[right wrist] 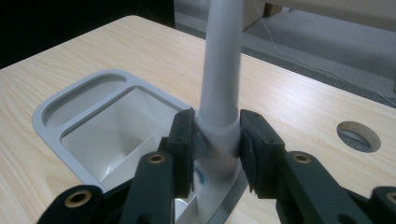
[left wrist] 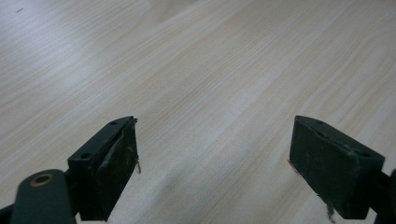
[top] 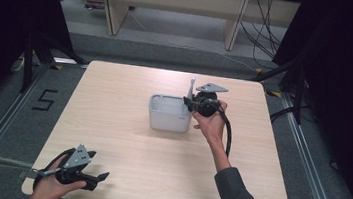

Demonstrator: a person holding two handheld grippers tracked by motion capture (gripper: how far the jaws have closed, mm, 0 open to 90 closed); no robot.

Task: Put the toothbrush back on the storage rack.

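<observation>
A light grey container [top: 169,127] with a narrow and a large compartment [right wrist: 51,109] stands mid-table. My right gripper [top: 189,103] is at its right rim, shut on a pale grey rod-like handle [top: 192,87] that stands upright. In the right gripper view the black pads [right wrist: 184,140] press both sides of the handle [right wrist: 223,70], whose lower end reaches down inside the container's near edge; what it ends in is hidden. My left gripper [top: 98,181] rests near the front left corner of the table, open, with only bare wood between its jaws [left wrist: 212,154].
The pale wooden table [top: 111,122] has a round hole [right wrist: 358,135] in its top, to the right of the handle in the right gripper view. Dark floor with a painted "5" [top: 44,99] lies to the left. Furniture legs and cables [top: 263,29] stand behind the table.
</observation>
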